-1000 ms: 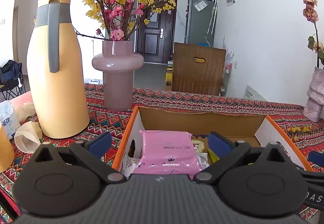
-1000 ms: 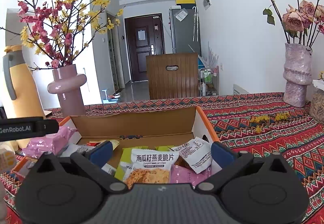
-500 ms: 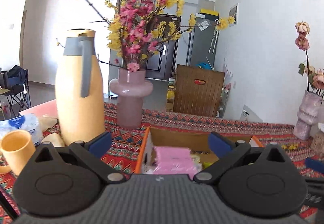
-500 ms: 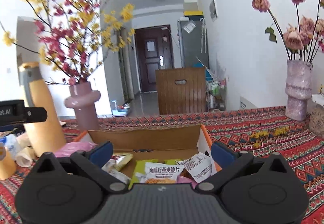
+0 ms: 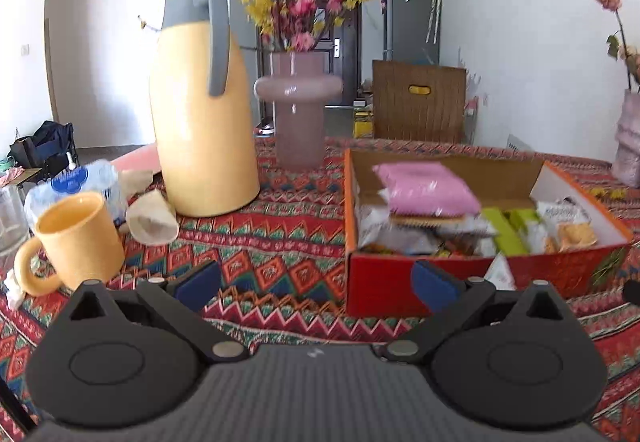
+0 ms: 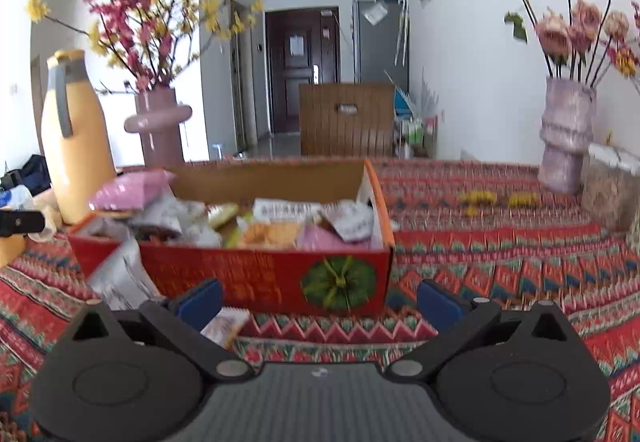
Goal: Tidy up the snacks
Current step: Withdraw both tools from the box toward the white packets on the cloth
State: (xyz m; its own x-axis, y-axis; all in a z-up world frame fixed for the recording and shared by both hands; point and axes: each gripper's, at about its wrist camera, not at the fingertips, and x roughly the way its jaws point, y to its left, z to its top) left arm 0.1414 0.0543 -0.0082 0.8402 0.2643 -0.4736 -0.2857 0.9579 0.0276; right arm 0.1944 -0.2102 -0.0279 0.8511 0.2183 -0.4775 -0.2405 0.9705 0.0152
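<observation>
Table (image 5: pixel 280 242): covered by a red patterned cloth (image 6: pixel 500 262), carries everything below.

Snack box (image 6: pixel 260 274): open-topped cardboard, red printed front with a green round motif, orange rim. Stands on the cloth, right of centre in the left wrist view (image 5: pixel 400 282), centre-left in the right wrist view. Full of loose packets.

Yellow jug (image 5: pixel 204 114): tall, grey handle and collar, upright, left of the box and apart from it. Mauve vase (image 5: pixel 298 110) with pink and yellow blossom branches stands just behind and right of the jug. Second vase (image 6: pixel 564 138), pale pink and ribbed, holds dried roses at the far right of the table, well apart from the box.

Yellow mug (image 5: pixel 76 238): upright, handle toward camera-left, near the jug's base; crumpled paper cups (image 5: pixel 152 218) lie between mug and jug.

Pink packet (image 5: pixel 424 186): lies on top of the pile at the box's left end, partly over the rim in the right wrist view (image 6: pixel 132 190). Green and orange-printed packets (image 5: pixel 512 234) fill the right part of the box.

Outside the box: a white packet (image 6: pixel 120 274) leans against its front left corner; a small packet (image 6: pixel 226 324) lies flat on the cloth, just in front of the box.

Left hand-held gripper (image 5: pixel 316 282): fingers spread wide, nothing between them, low over the cloth in front of the box's left corner.

Right hand-held gripper (image 6: pixel 320 300): fingers spread wide, holding nothing, facing the box front; its left finger is just beside the small packet.
</observation>
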